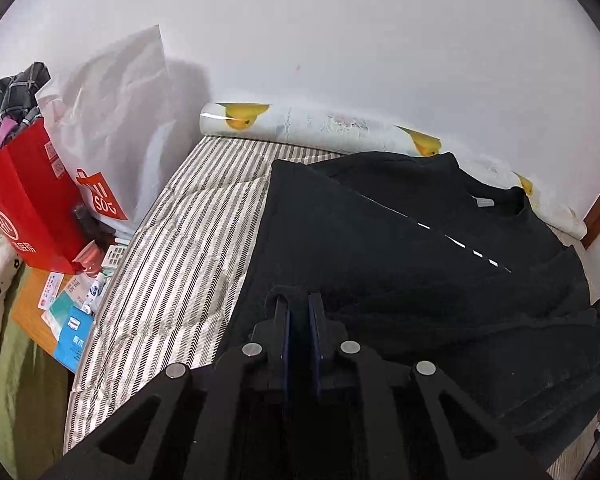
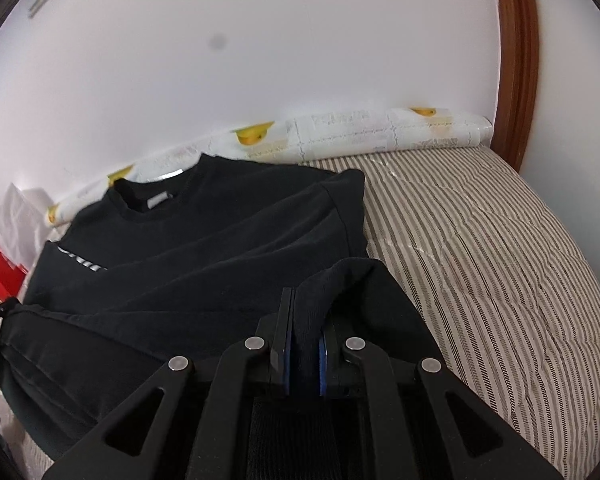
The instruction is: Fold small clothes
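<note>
A black sweatshirt (image 1: pixel 380 232) with white lettering lies on the striped bed, its sides folded inward and its collar toward the wall. My left gripper (image 1: pixel 299 300) is shut on the sweatshirt's bottom hem at its left corner. In the right wrist view the same sweatshirt (image 2: pixel 204 240) spreads to the left, and my right gripper (image 2: pixel 308 300) is shut on a bunch of its hem at the right corner, lifted off the bed. Black cloth passes between both pairs of fingers.
The striped mattress (image 1: pixel 188 240) extends left and, in the right view (image 2: pixel 500 248), right of the shirt. A rolled duck-print sheet (image 1: pixel 320 128) lies along the white wall. A red bag (image 1: pixel 32 200), a white bag (image 1: pixel 116 120) and small boxes crowd the bedside at left. A wooden frame (image 2: pixel 516 60) stands at right.
</note>
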Motion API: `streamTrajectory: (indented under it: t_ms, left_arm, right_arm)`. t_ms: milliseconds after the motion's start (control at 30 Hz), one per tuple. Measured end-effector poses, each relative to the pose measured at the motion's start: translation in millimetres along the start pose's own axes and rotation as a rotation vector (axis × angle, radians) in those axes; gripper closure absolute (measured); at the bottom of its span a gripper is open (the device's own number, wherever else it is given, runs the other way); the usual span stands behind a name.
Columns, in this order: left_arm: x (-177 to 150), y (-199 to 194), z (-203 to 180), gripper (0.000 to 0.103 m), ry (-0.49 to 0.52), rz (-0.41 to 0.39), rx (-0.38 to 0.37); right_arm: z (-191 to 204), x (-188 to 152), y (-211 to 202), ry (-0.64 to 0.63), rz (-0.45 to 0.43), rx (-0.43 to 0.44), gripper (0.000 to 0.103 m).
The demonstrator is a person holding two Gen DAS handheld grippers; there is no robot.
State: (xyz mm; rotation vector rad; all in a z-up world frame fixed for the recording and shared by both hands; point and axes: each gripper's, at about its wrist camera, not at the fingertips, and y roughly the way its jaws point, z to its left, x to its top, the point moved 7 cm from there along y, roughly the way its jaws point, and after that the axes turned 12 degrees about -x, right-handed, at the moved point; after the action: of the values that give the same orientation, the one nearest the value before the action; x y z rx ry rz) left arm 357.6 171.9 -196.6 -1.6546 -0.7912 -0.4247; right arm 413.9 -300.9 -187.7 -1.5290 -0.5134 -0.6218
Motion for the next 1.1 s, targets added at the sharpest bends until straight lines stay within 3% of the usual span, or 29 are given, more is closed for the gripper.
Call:
streamTrajectory:
  t_ms: [100, 167, 233, 433, 600, 667, 833, 1100]
  left_arm:
    - [-3, -7, -2, 0.086, 0.021, 0.014, -0.003]
    - [-7, -18, 1, 0.056, 0.021, 0.012, 0.017]
    - [-14, -35, 6, 0.043, 0.023, -0.013, 0.006]
    - [-54, -65, 28, 0.043, -0.035, 0.007, -0.016]
    - [-91, -89, 49, 0.043, -0.098, -0.026, -0.020]
    - [-102, -89, 53, 0.043, -0.118, -0.002, -0.041]
    - [-105, -83, 63, 0.043, -0.167, 0.014, -0.070]
    - [-98, -55, 62, 0.043, -0.148, 0.069, -0.089]
  right_arm:
    - [-2, -3, -6, -0.010, 0.014, 0.004, 0.084]
    - [-7, -8, -18, -0.017, 0.028, 0.009, 0.053]
    - [-15, -17, -36, -0.019, 0.015, 0.012, 0.047]
    - [-51, -61, -78, -0.038, 0.020, -0.042, 0.046]
    - [-76, -94, -85, 0.012, 0.067, -0.059, 0.046]
    - [-80, -101, -83, 0.032, 0.082, -0.056, 0.046]
    - [-83, -97, -82, 0.066, 0.078, -0.047, 0.046]
    - [-75, -79, -53, 0.099, 0.108, -0.048, 0.045]
